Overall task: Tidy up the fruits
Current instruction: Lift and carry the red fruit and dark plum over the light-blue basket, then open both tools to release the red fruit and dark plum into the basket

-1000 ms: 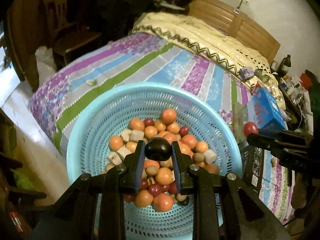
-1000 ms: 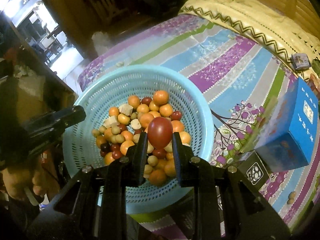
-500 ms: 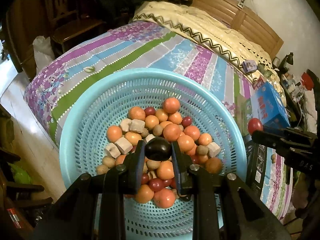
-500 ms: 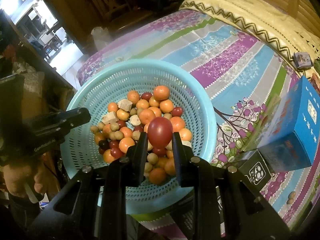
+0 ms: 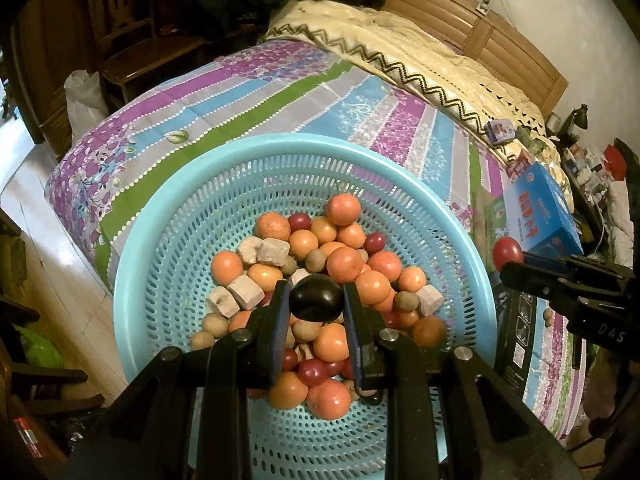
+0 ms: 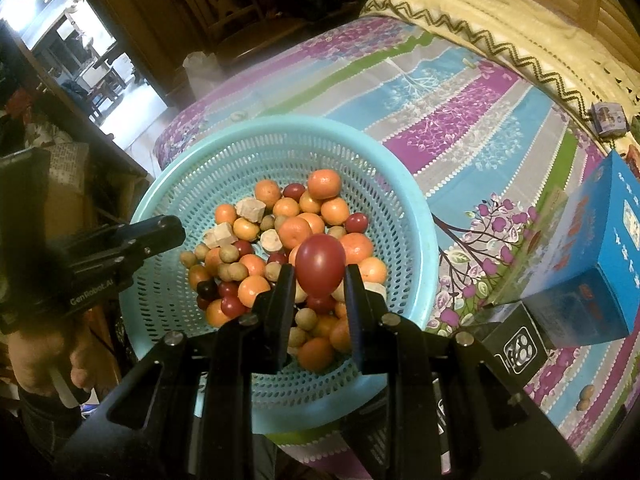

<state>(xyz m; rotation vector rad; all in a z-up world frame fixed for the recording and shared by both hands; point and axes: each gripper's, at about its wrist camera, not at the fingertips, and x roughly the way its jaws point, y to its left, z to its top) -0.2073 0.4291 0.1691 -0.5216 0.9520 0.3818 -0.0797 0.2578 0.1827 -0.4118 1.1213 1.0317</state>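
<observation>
— Fruits, where do they stand?
— Most lie heaped in the blue basket (image 5: 168, 240) on the bed (image 5: 280, 92). Two are lifted out: the left gripper (image 5: 316, 304) is clamped on one dark plum (image 5: 316, 297), the right gripper (image 6: 320, 276) on one red plum (image 6: 320, 265).
— Which way from the fingers?
— Each plum sits between its fingertips, above the pile, long axis across the jaws. Both hands hang over the basket.
— Counts?
— One basket, two grippers, two held plums; a few pale chunks, and too many oranges overlapping to count surely.
</observation>
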